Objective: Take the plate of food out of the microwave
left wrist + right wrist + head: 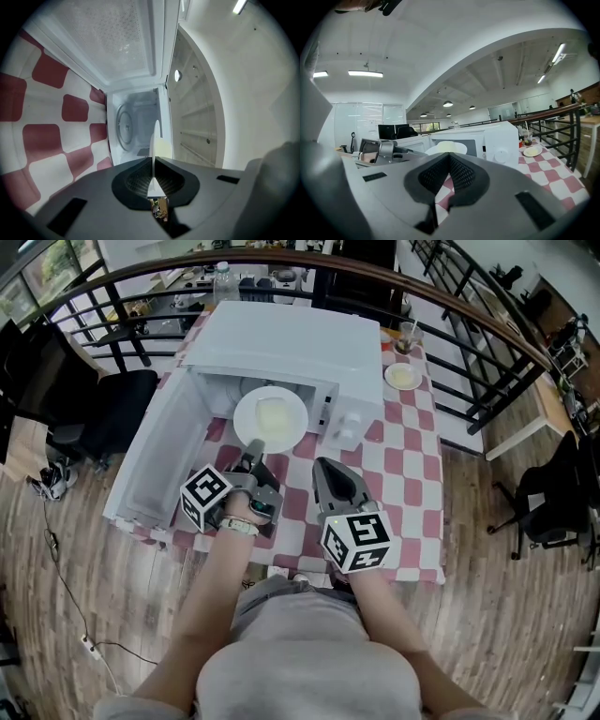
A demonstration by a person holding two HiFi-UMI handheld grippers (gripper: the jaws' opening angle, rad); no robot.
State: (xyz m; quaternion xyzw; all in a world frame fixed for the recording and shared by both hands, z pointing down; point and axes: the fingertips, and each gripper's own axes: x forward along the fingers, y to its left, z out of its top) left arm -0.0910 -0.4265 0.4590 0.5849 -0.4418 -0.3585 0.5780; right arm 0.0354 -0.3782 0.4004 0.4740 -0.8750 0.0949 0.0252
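**Head view.** The white microwave (291, 348) stands toward 12 o'clock on the red-and-white checked tablecloth (403, 456), and its door (159, 451) is swung open toward 9 o'clock. The plate of food (270, 418) sits at the mouth of the cavity, with its far rim under the oven's top and pale yellow food in the middle. The left gripper (253, 448) pinches the plate's rim at the plate's 6 o'clock. The right gripper (324, 467) lies at the plate's 4 o'clock, clear of it, with its jaws pressed together. A small plate (403, 376) and a cup with a straw (406, 337) stand at the microwave's 3 o'clock. A dark railing (469, 306) curves behind the table.

**Left gripper view.** The left gripper (153, 164) has its jaws clamped on the plate of food (154, 133), which is seen edge-on as a thin white line running toward 12 o'clock. The yellow food lies just to the 3 o'clock side of that line. Beyond the plate is the microwave (140, 112) cavity with its round turntable (123, 126). The tablecloth (42, 140) fills the 9 o'clock side.

**Right gripper view.** The right gripper (449, 157) has its jaws closed tip to tip with nothing between them; only the tablecloth (553, 173) shows below them. Straight ahead at 12 o'clock is the plate of food (446, 147) in front of the microwave (497, 138). The left gripper (379, 150) is at 9 o'clock. The small plate (532, 151) and the cup (527, 137) are at 3 o'clock.
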